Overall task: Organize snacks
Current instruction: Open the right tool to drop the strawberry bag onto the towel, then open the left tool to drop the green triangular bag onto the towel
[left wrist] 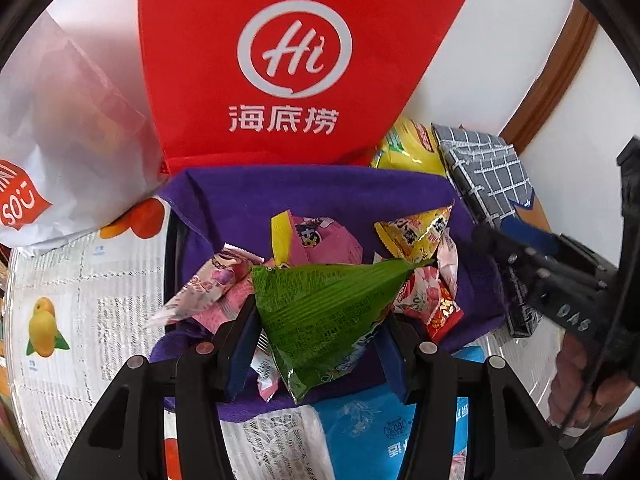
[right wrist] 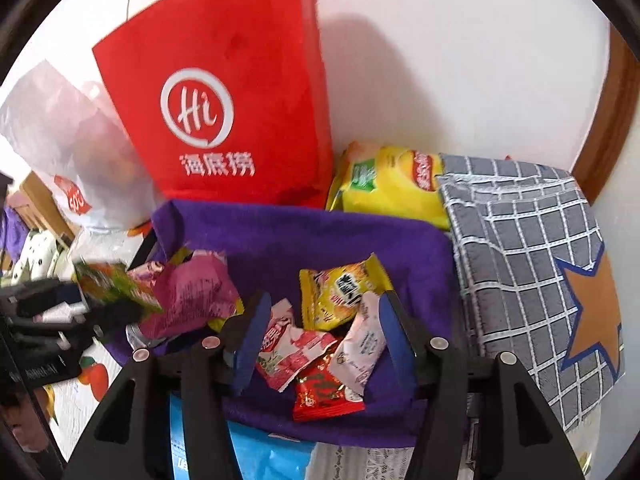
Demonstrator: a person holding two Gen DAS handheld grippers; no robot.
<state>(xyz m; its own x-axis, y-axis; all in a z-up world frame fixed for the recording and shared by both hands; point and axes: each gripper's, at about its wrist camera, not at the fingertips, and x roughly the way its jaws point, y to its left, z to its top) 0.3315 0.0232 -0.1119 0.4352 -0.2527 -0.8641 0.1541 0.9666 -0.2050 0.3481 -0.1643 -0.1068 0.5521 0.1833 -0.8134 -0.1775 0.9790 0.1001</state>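
In the left wrist view, our left gripper (left wrist: 316,344) is clamped on the crinkly green triangular foil snack packet (left wrist: 328,312), which hangs over the soft purple cloth-lined box (left wrist: 312,192); we judge it light, slippery and crushable, best pinched at its flat sealed edge. In the right wrist view, our right gripper (right wrist: 320,340) stands apart, empty, above the glossy yellow snack packet (right wrist: 340,292) lying in the box.

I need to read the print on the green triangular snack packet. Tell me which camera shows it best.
The left wrist view. There the green triangular snack packet fills the centre, sharp, between the left tool's pads. The right wrist view shows it only small and blurred at the left edge, partly behind a pink wrapper.
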